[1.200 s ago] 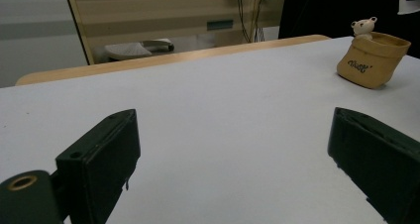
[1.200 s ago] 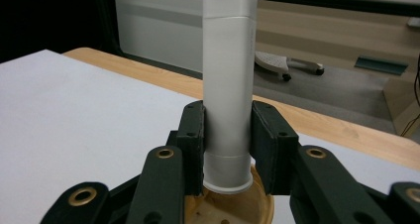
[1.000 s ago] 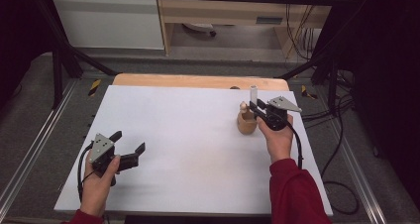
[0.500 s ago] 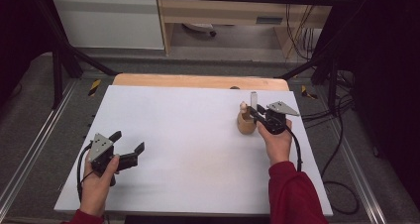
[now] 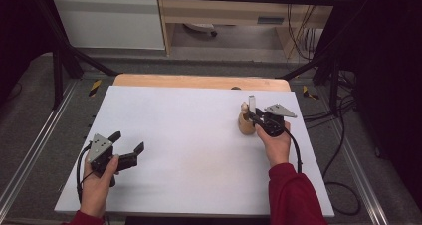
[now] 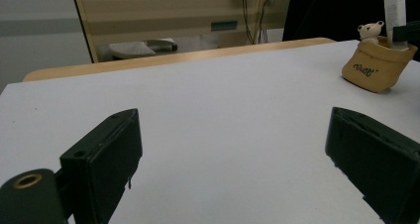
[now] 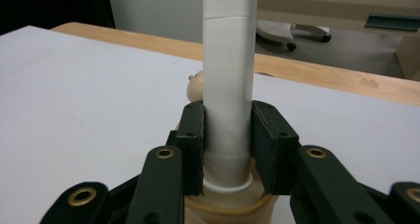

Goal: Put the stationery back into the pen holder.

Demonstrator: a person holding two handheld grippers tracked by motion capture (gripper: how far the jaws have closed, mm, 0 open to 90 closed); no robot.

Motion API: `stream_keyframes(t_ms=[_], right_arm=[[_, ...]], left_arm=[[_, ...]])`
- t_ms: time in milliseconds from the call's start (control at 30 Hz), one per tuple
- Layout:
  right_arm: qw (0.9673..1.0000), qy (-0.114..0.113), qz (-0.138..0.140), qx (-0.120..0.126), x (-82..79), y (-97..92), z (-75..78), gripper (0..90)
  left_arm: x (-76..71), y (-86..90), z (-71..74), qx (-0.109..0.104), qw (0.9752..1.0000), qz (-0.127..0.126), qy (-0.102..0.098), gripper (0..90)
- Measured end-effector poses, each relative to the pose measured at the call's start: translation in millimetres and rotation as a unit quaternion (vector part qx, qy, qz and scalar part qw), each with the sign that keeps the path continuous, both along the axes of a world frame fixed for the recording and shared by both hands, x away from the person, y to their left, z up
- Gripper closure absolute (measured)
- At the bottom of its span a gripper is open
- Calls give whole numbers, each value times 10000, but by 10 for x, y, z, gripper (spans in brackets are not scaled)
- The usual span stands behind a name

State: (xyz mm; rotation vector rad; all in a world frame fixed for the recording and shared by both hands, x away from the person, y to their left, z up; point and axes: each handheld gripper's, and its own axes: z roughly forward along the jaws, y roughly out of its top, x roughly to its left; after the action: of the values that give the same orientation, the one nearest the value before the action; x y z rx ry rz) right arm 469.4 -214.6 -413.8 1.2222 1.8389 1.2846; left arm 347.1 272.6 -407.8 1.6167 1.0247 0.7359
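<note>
1. Counting: one white tube (image 7: 229,80), one tan holder (image 5: 244,125), two tongs, all on a white worktop (image 5: 199,150).
2. Standing upright in the holder near the worktop's far right: tube tall, plain, capped.
3. Clamped on the tube: right tongs (image 5: 255,116); spread wide over bare worktop: left tongs (image 5: 128,146).
4. Seen from the left gripper view: small bear figure (image 6: 370,30) and dark lettering on the holder.

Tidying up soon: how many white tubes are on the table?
1: the white tube stands upright in the tan bear holder, clamped by the right gripper.
</note>
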Motion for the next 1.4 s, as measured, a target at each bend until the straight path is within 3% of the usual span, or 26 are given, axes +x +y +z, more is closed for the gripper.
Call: stream_keyframes(t_ms=[67,167,333,433,600,667,800,1067,1400], right_arm=[[10000,12,35,33,1,2,-11,661],[9998,-94,-12,149,-19,-1,27,494],[9994,-114,-49,328,-38,-7,128,359],[9993,-106,15,344,-47,2,188,308],[9994,-17,-20,341,-69,40,290,76],[9996,-108,-57,242,-111,59,340,30],[9996,-277,-87,2,-222,85,444,27],[9991,-359,142,160,-424,54,644,30],[9993,-308,138,134,-703,-225,735,48]], left_arm=[[0,1,0,-3,10000,2,2,73],[0,2,0,-3,10000,7,1,74],[0,0,-1,-2,10000,6,7,73],[0,3,-2,-2,10000,15,15,73],[-1,9,-4,-1,10000,18,30,63],[2,9,-9,-2,10000,11,52,38],[-1,12,-14,-22,10000,-5,88,33],[-3,22,-24,-41,9999,0,166,33],[-28,38,-27,-74,9997,-49,239,33]])
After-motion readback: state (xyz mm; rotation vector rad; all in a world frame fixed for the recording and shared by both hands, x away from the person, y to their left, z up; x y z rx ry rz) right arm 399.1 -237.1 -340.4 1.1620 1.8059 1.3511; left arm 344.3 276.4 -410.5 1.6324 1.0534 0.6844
